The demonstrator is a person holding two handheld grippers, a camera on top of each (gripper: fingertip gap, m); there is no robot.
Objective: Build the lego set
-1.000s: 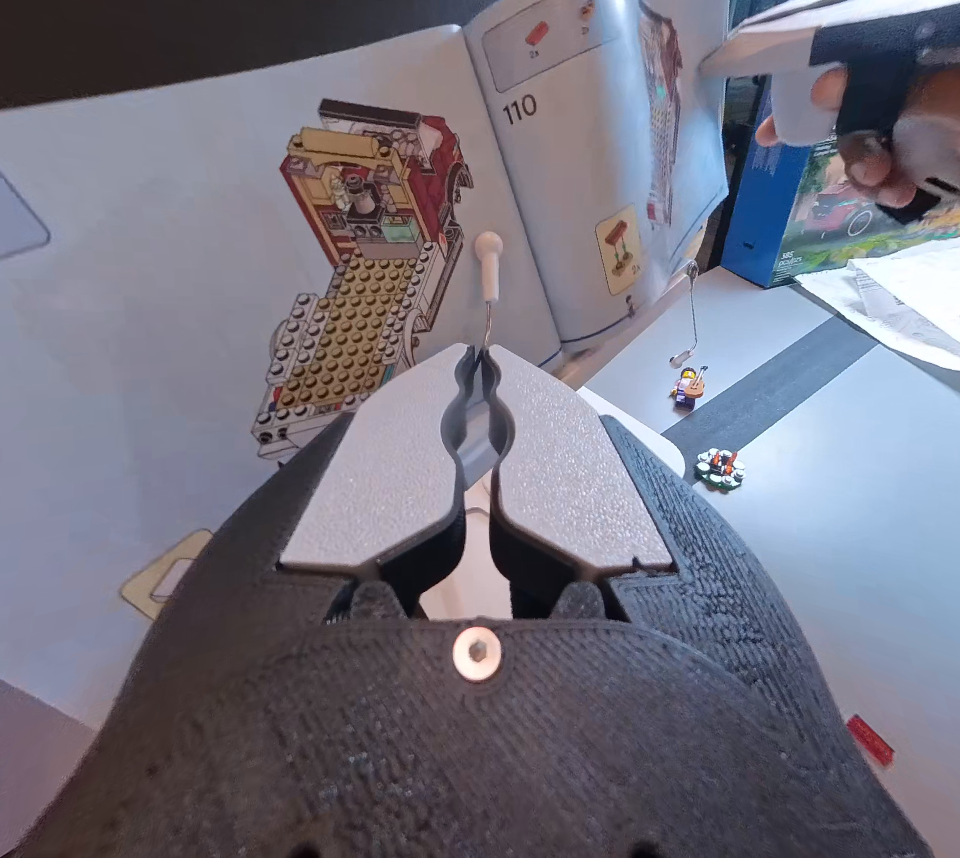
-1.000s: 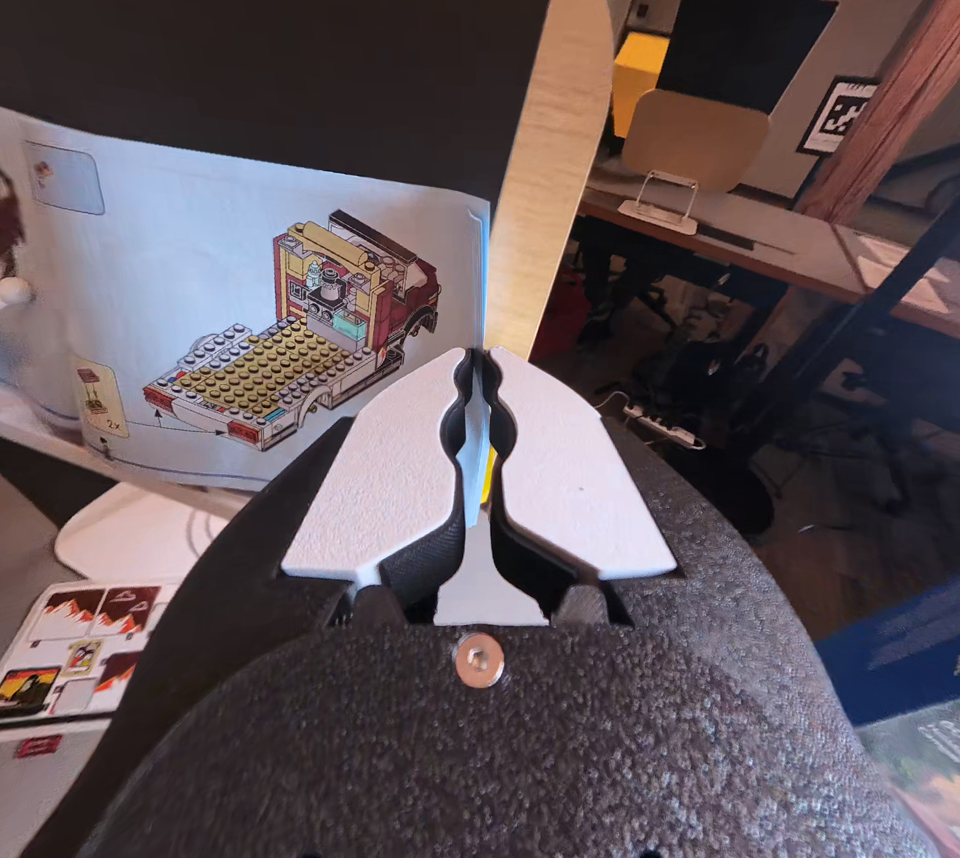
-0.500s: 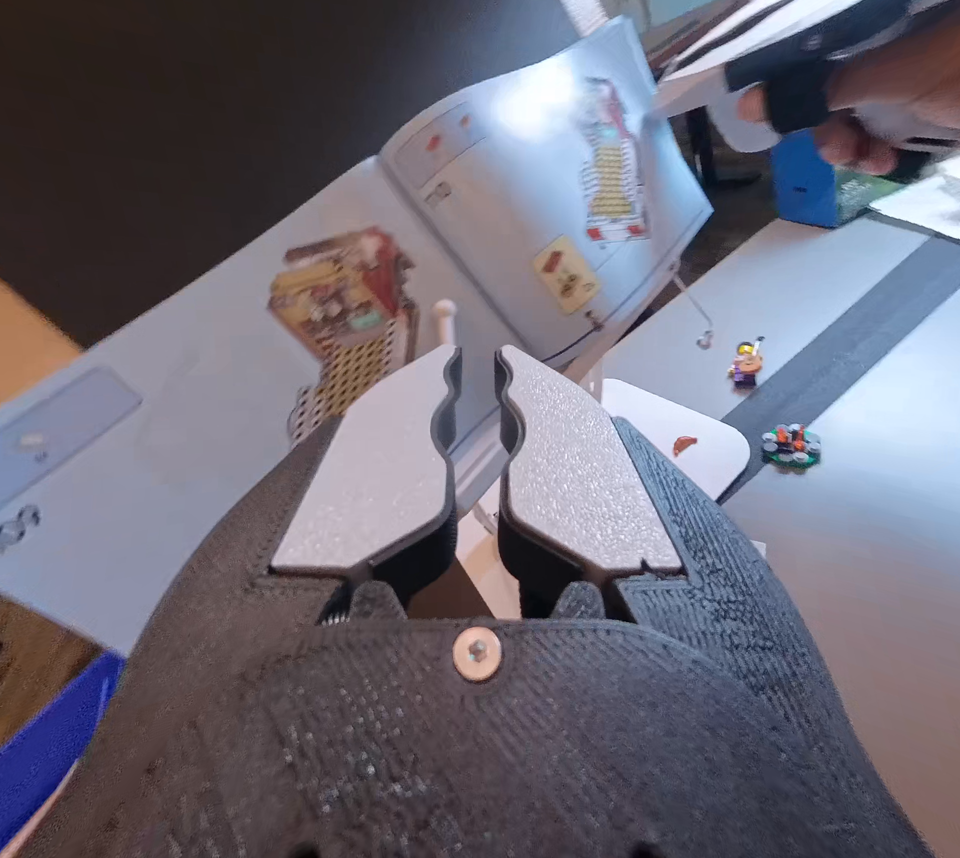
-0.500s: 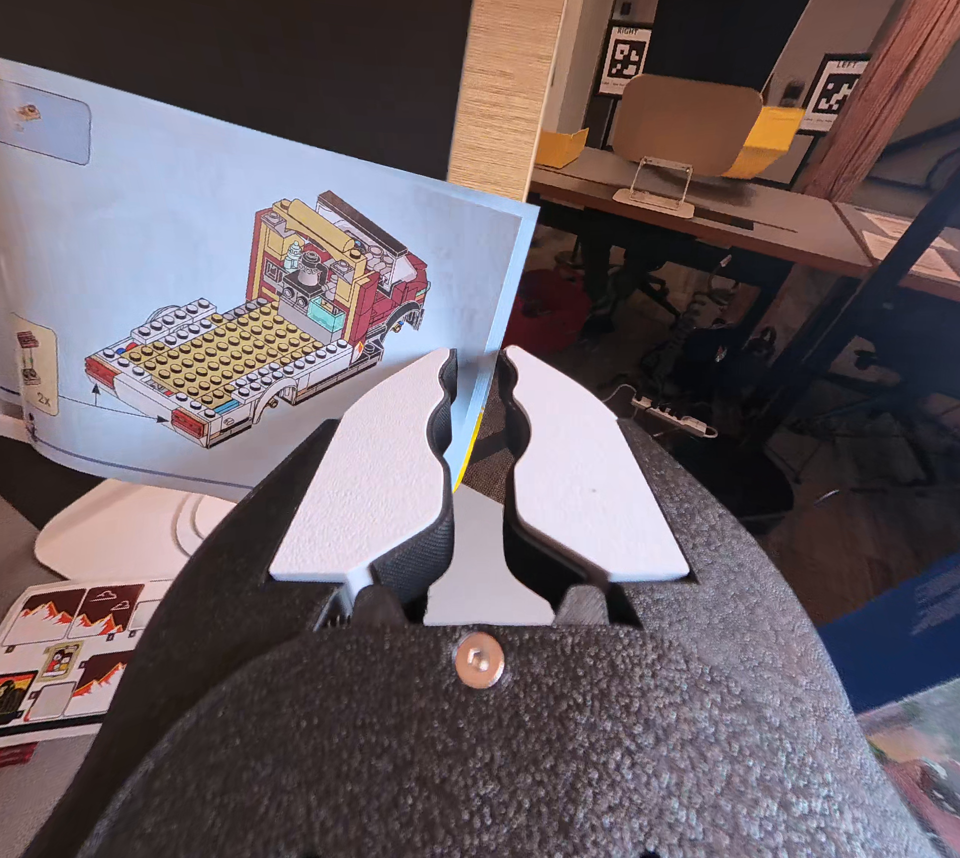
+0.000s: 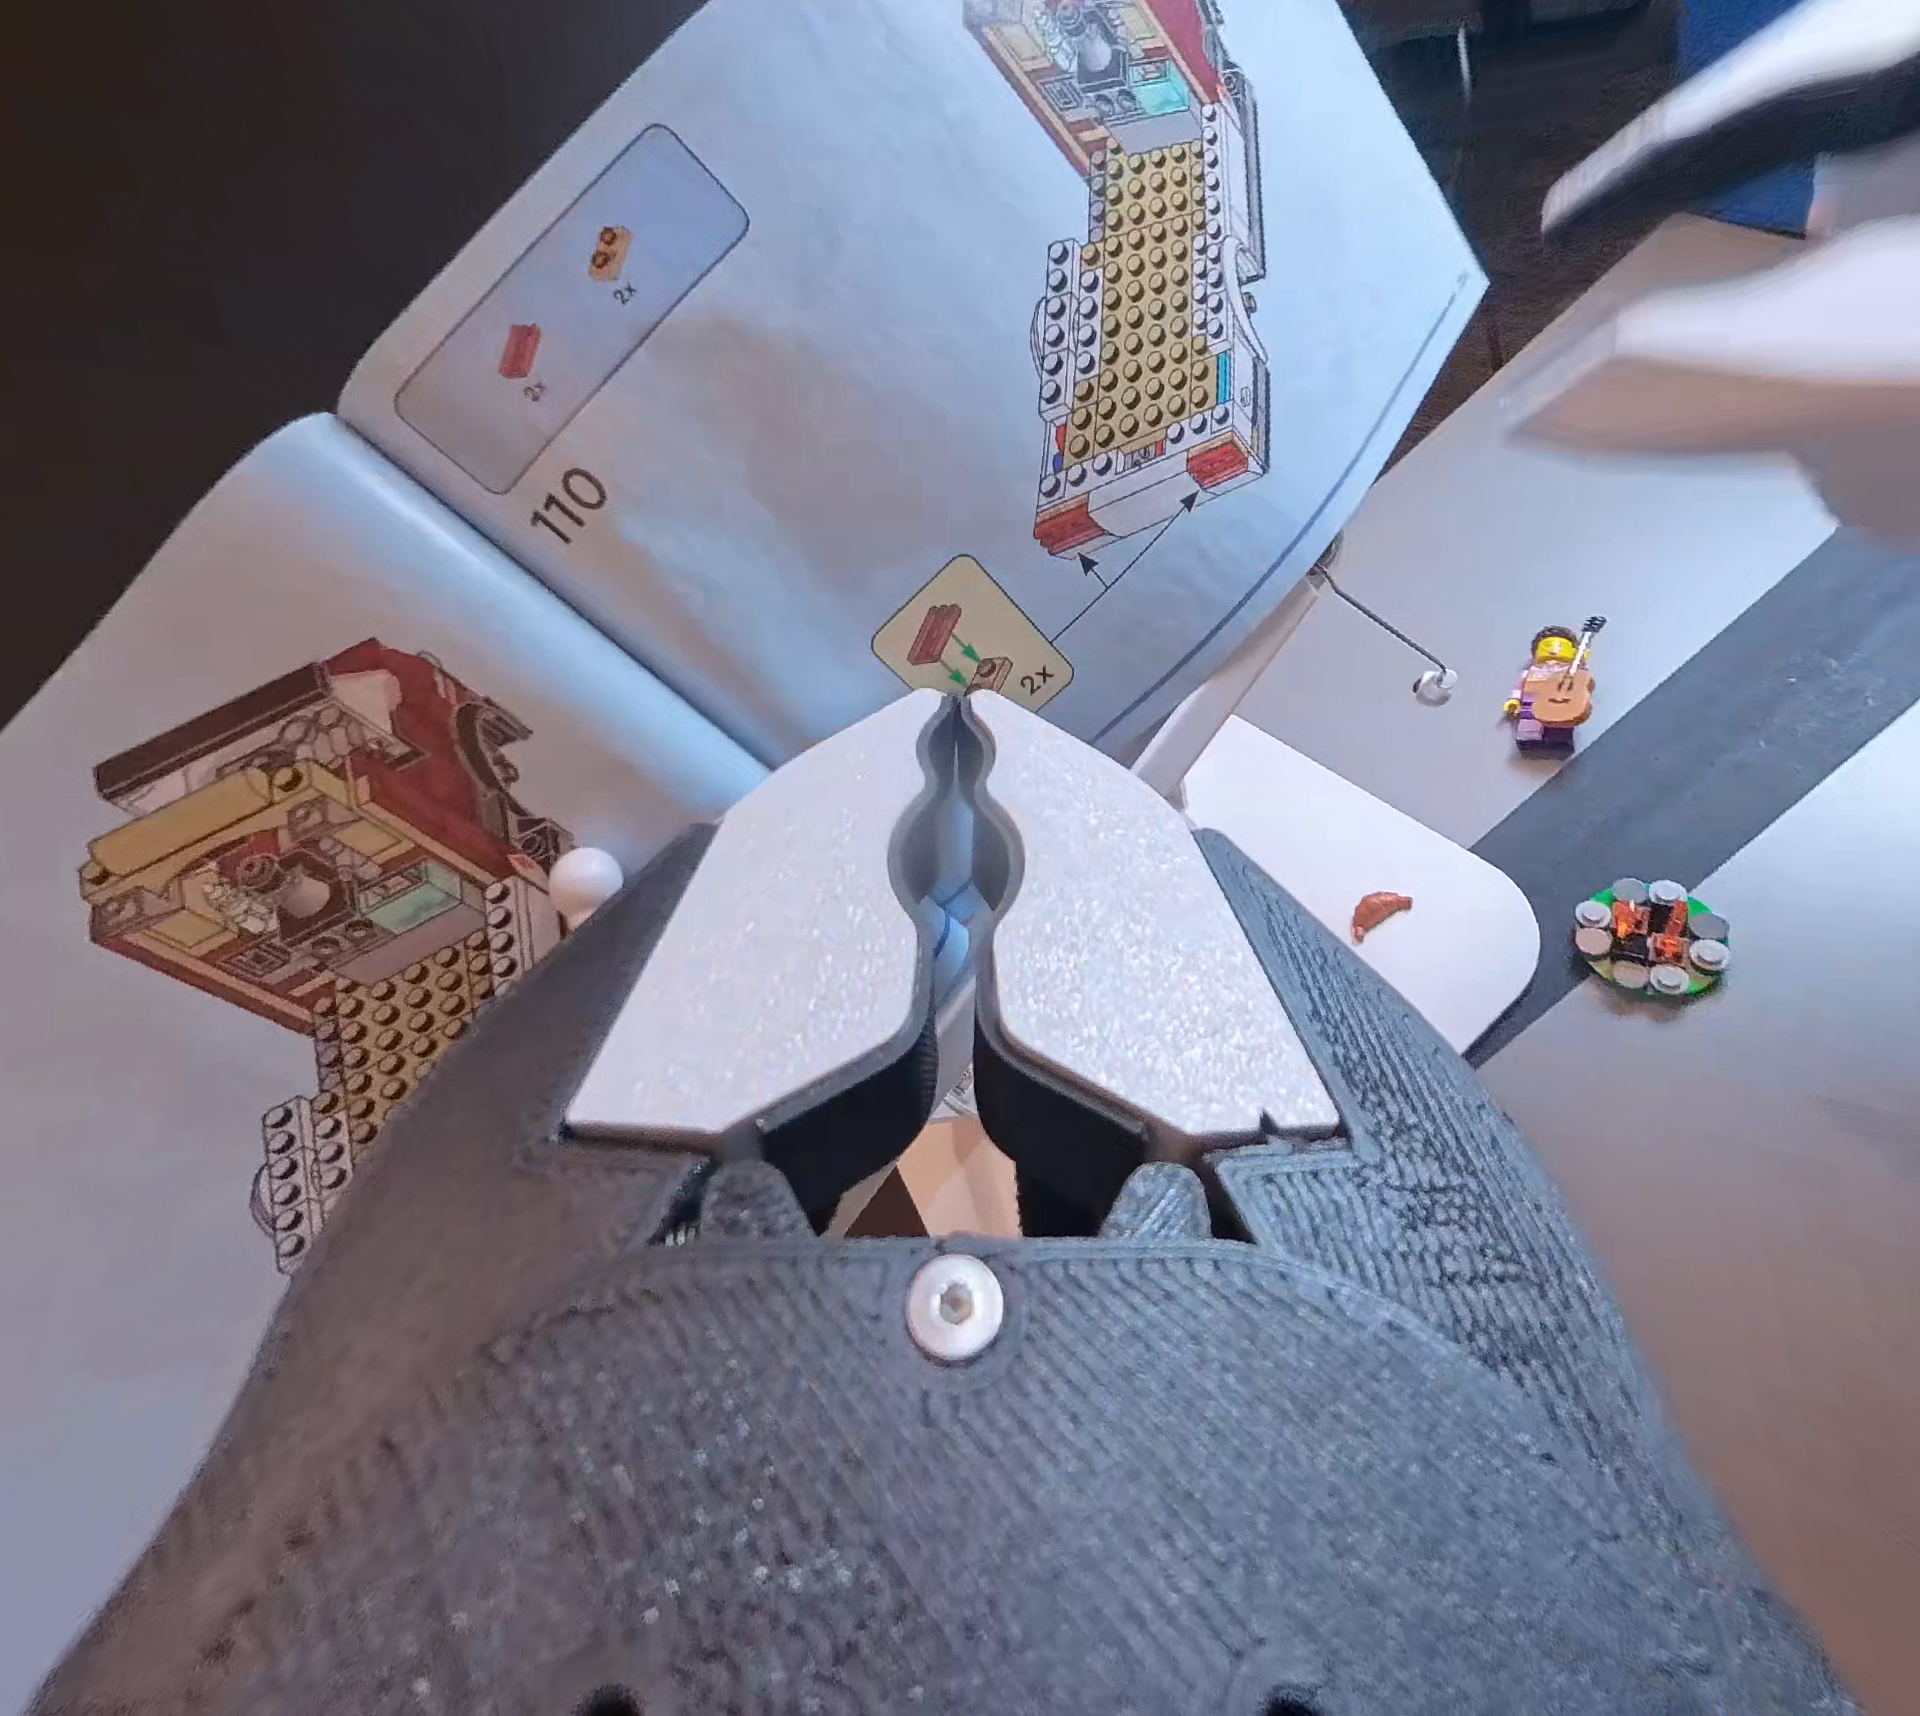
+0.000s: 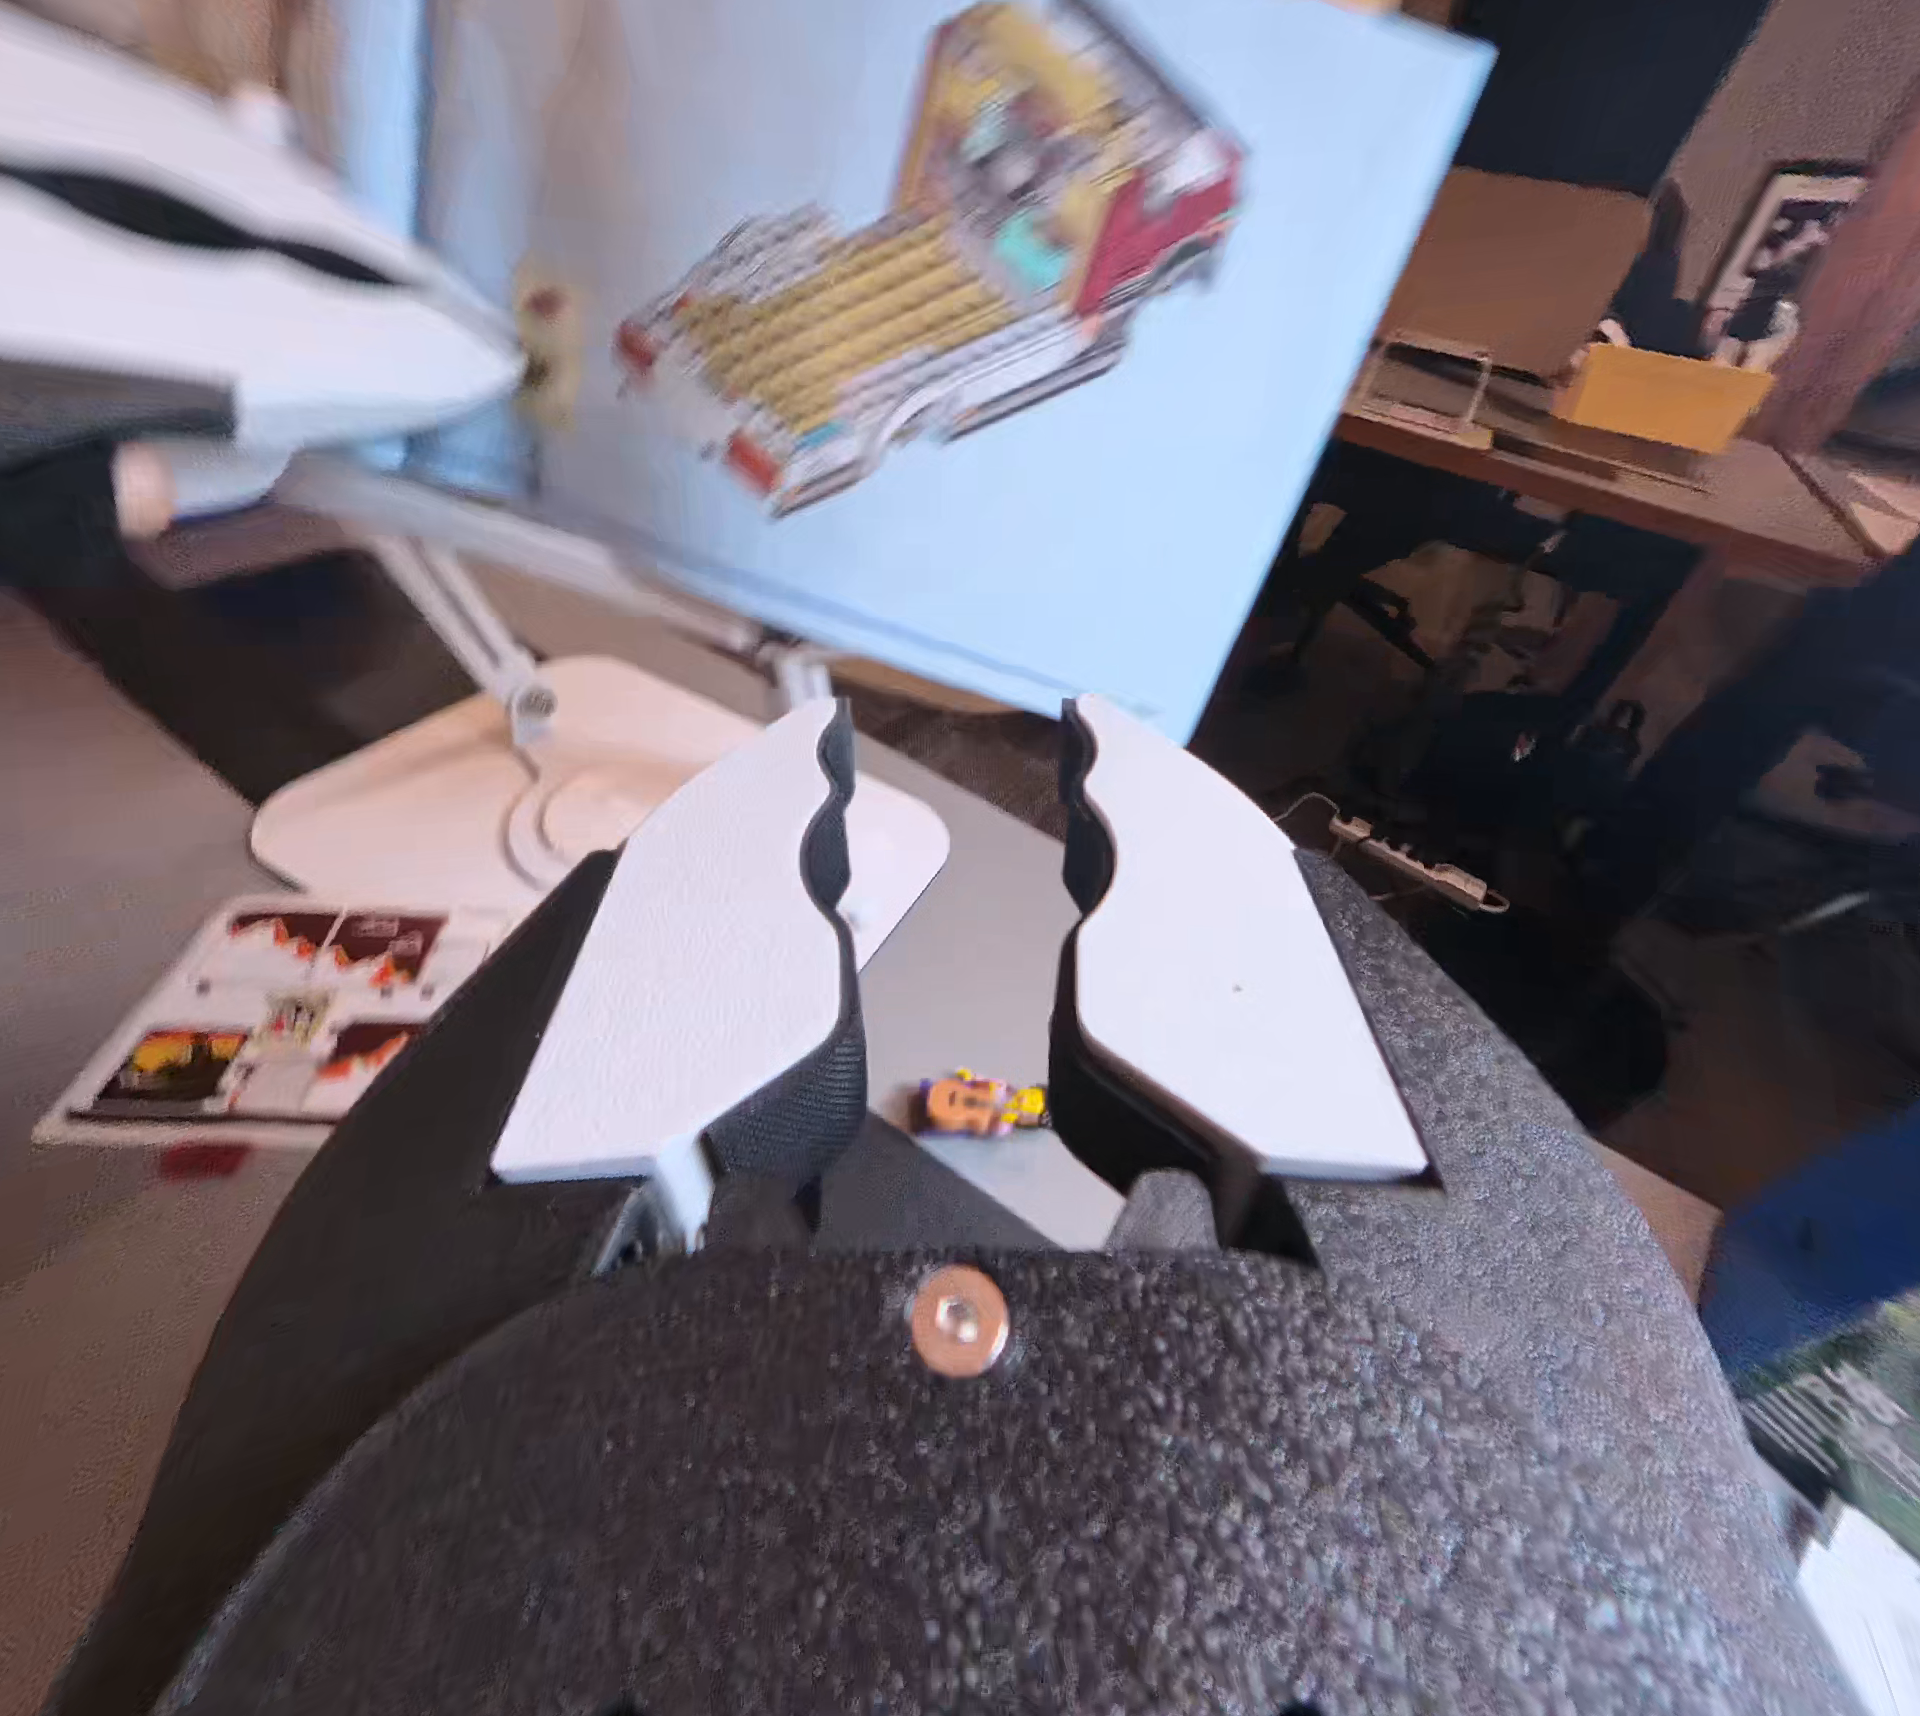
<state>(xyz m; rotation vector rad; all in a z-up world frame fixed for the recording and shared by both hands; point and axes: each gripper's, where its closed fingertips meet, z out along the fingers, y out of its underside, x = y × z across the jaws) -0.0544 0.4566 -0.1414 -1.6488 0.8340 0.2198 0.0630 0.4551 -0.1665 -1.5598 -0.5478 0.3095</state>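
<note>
While the left gripper [image 5: 958, 706] pinches the booklet's [image 5: 831, 232] lower edge, the right gripper's [image 6: 956, 710] jaws hang spread.

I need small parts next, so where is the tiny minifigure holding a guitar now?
In the left wrist view, the tiny minifigure holding a guitar lies on the grey table at right, beyond the round green campfire piece and beside the white book-stand base.

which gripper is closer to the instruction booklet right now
Left. The left gripper has its jaws closed at the bottom edge of the instruction booklet, seemingly pinching the page. The right gripper is open, just below the page's lower right corner, not touching it.
</note>
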